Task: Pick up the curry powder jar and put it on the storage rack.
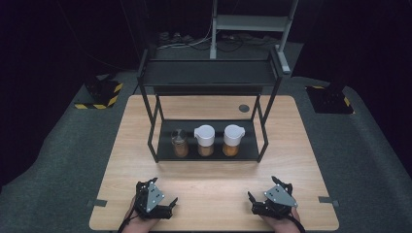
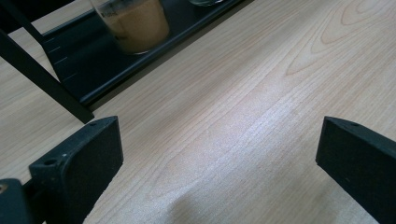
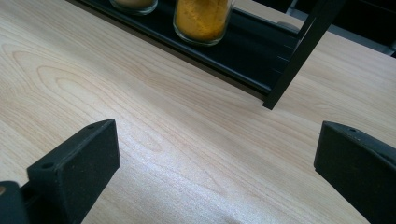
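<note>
Both grippers rest low on the bench (image 1: 209, 194), near its front edge, holding nothing. Left gripper (image 1: 163, 206): jaws wide apart, bare wood between them. Right gripper (image 1: 257, 204): jaws likewise wide apart over bare wood.

Three spice jars stand in a row on the lower shelf of the black rack (image 1: 209, 73), well ahead of both sets of jaws. Ahead of the left jaws and off to their left side: the clear-topped jar (image 1: 180, 143). Ahead of the right jaws, slightly left of their centre line: the orange-filled jar (image 3: 202, 19), white-capped. The middle jar (image 1: 205, 141) stands between them.

All jars are upright, long axis vertical, caps up.

Judgement: the step is the approach. Best done by bringing the jaws in level, straddling a jar's body below the cap, avoiding the rack's corner post (image 3: 299, 56) and the neighbouring jar.
</note>
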`<state>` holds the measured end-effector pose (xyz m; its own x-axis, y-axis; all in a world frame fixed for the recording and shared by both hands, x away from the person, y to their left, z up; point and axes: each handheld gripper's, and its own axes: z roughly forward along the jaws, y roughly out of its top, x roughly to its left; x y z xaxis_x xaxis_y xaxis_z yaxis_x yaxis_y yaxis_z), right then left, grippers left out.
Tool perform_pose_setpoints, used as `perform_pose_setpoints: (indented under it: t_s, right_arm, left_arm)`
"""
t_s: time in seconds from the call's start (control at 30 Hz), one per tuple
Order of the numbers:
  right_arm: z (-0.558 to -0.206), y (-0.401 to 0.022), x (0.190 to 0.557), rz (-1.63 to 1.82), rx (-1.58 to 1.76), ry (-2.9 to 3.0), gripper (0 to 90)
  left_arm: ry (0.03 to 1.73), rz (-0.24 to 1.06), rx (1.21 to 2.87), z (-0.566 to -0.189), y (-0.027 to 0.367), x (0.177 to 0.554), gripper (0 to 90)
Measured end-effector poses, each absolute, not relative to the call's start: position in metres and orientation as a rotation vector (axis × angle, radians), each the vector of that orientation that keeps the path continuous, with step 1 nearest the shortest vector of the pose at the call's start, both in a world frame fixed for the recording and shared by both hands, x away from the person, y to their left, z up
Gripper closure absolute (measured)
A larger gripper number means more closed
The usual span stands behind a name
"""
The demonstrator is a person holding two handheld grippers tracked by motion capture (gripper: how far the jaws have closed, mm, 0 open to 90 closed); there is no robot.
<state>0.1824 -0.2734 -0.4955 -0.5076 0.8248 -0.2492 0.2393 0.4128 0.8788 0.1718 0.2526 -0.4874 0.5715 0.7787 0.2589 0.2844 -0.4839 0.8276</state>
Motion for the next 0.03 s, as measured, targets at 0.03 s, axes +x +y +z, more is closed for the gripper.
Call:
perform_pose_setpoints:
  t_s: [0.03]
  right_arm:
    - [-0.4953,-0.2722,0.1821,1.065,0.904,1.972,0.0]
  left_arm:
    - [0.848,0.82,2.036,-0.4874,0.2526,0.1718,0.9]
